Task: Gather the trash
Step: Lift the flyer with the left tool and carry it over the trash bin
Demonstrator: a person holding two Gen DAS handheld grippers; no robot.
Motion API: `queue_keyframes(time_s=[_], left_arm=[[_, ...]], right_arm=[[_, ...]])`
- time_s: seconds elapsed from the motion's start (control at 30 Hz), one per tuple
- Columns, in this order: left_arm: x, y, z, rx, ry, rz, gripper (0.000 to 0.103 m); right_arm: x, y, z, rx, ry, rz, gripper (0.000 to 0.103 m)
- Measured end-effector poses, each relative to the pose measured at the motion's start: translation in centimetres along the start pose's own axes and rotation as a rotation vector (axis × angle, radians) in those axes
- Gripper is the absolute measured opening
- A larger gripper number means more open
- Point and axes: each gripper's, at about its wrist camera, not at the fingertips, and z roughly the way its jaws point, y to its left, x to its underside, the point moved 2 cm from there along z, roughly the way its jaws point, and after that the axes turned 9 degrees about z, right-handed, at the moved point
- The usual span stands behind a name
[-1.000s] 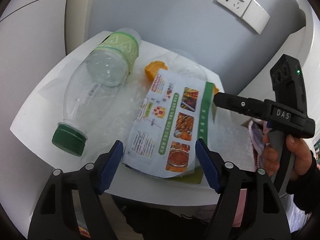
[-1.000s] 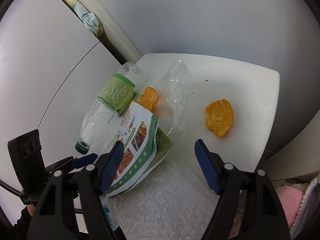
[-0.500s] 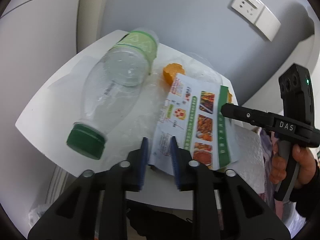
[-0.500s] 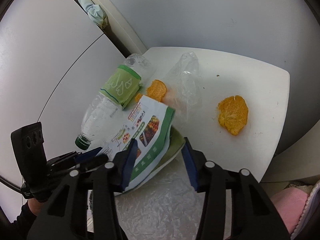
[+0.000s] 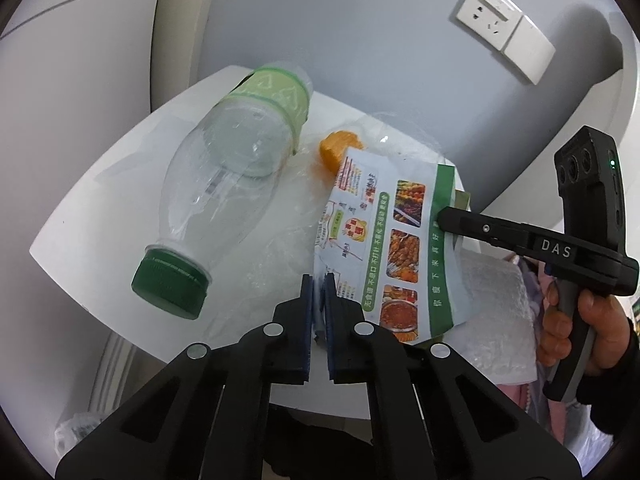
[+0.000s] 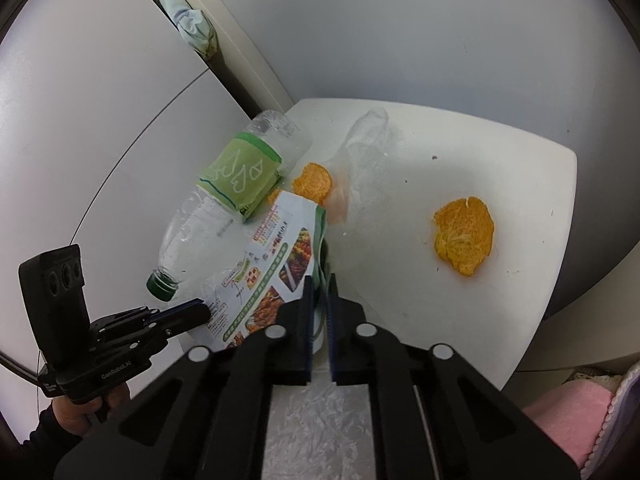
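A printed food leaflet (image 5: 384, 240) with a green border lies on the small white table (image 5: 100, 184). My left gripper (image 5: 318, 284) is shut on its near left edge. My right gripper (image 6: 319, 284) is shut on its green-bordered edge (image 6: 280, 264); its black fingers also show in the left wrist view (image 5: 472, 226). An empty clear plastic bottle (image 5: 224, 192) with a green cap and green label lies on its side left of the leaflet (image 6: 224, 200). Orange peel (image 6: 466, 242) lies at the right; another piece (image 6: 312, 182) sits by the bottle.
A crumpled clear plastic bag (image 6: 366, 152) lies behind the leaflet. Bubble wrap (image 5: 492, 312) hangs over the table's near right edge. A wall socket (image 5: 504, 28) is on the wall behind. The table stands in a corner beside a white cabinet (image 6: 100, 100).
Both grippers went from wide open to shut on the leaflet's edges, the left at its near left edge, the right at its green border. The leaflet lifted slightly.
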Motion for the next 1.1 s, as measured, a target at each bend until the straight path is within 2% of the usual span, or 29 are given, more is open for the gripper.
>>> queue_keyframes(time_s=[0.77,1.1], left_arm=[[-1.2,-4.3,-4.4,-0.011,-0.076,0.038,0.003],[-2.7,-6.1,-7.9,-0.028,-0.147,0.057,0.003]], right_arm=[[0.5,0.6,-5.0,-0.019,-0.082,-0.004,0.004],[-0.3,2.4,-8.4,-0.035,-0.15,-0.062,0.004]])
